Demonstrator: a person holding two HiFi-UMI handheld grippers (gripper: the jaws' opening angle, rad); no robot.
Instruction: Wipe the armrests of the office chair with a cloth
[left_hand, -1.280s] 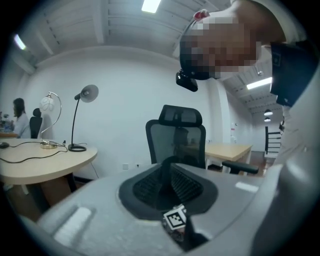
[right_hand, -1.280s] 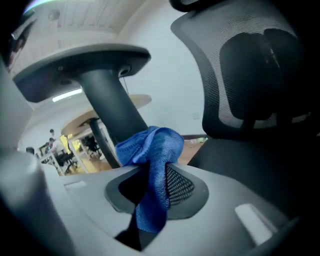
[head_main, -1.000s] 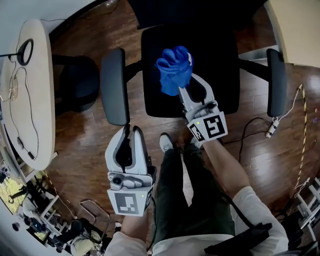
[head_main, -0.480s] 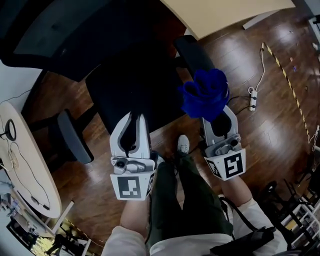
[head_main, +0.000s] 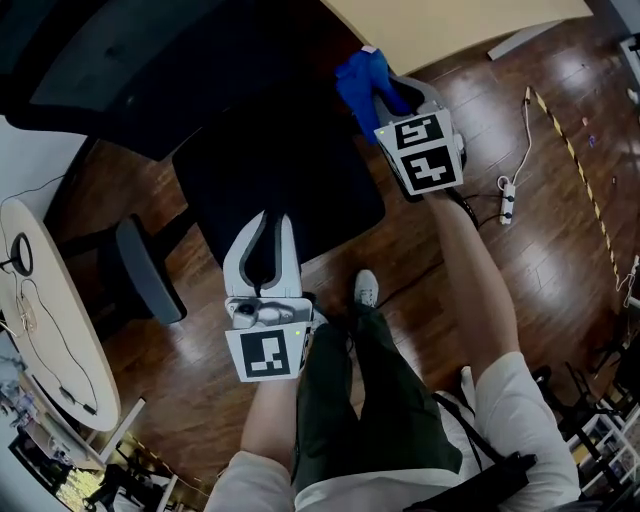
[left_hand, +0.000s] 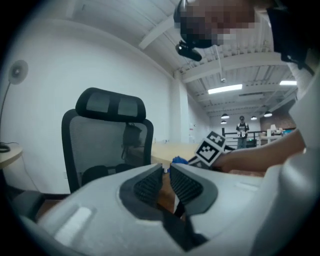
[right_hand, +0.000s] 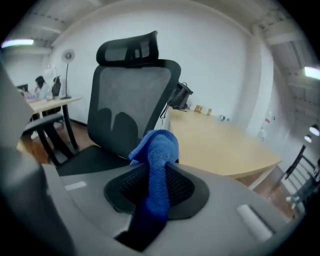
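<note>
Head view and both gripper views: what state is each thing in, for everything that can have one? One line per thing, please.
Left tool: jaws all but together, nothing between them.
Right tool: shut on the blue cloth.
Blue cloth: bunched, clamped between the jaws, its end sticking out past them.
Office chair: seat unoccupied.
Armrest: bare, nothing touching it.
</note>
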